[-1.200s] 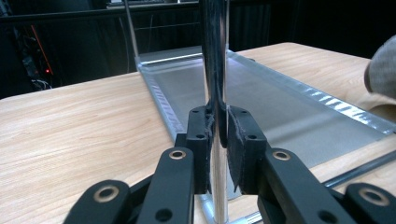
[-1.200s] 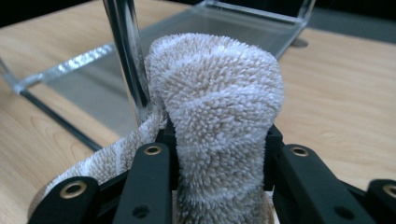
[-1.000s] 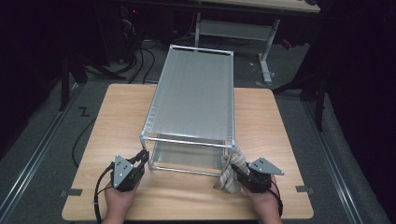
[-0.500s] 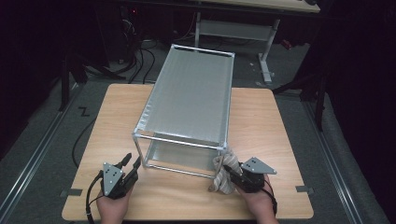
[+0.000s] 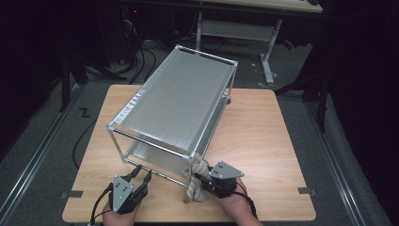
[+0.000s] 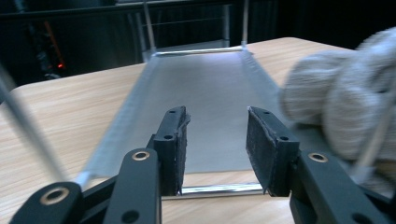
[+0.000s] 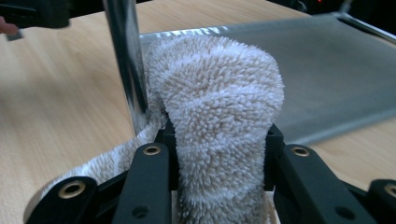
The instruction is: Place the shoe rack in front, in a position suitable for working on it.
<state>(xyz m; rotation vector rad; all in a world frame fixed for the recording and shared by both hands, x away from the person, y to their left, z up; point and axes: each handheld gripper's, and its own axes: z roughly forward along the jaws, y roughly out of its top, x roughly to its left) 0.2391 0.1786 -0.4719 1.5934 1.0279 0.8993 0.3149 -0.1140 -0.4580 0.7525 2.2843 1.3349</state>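
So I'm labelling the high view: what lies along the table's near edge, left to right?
Left black two-jaw gripper → near corner post of the silver metal mesh rack → beige terry towel → right black gripper.

I'm working in what looks like a lab or test room: a bare wooden table (image 5: 263,127) on grey carpet, floor rails (image 5: 35,155) alongside, loose cables (image 5: 141,56) behind, and a height-adjustable desk (image 5: 235,23) in the dark background.

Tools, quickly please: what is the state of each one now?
Left tool: open, holding nothing.
Right tool: closed on the beige fluffy terry towel.
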